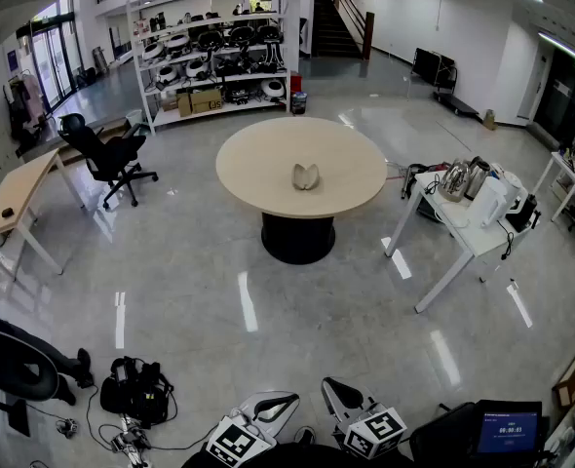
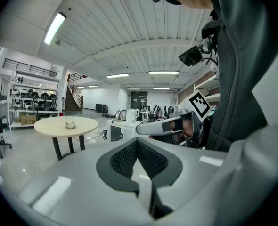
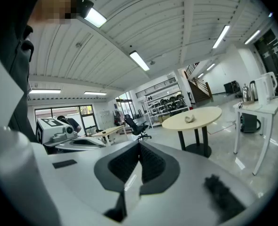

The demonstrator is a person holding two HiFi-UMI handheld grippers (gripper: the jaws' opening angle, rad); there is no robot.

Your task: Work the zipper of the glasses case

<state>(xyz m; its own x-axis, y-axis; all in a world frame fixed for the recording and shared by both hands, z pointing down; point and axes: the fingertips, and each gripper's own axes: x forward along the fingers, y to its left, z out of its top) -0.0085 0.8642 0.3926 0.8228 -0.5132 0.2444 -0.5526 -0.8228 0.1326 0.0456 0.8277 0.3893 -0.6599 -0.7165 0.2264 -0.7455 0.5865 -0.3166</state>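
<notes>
Out in the middle of the glossy grey floor [image 1: 200, 291] stands a round table [image 1: 249, 178] with a smooth, pale wooden top on a squat black drum base. The glasses case [image 1: 306, 175] lies near the middle of the top, a small pale lump with two rounded lobes. Its zipper is too small to make out.

Both claws sit at the bottom edge of the head view, well apart from the table. The left gripper [image 1: 286, 398] and the right gripper [image 1: 334, 388] are smooth white plastic shells. Each carries a cube printed with black-and-white square markers. In each gripper view the black pads, finely ribbed like rubber, meet in a narrow V. The jaws are pressed together with nothing between them.

To the right a white table [image 1: 468, 242] holds shiny metal kettles [image 1: 460, 176]. A black office chair [image 1: 107, 154] and a white shelf rack [image 1: 210, 61] with cardboard boxes stand further back. A small dark screen [image 1: 507, 427] shows pale digits, too small to read.
</notes>
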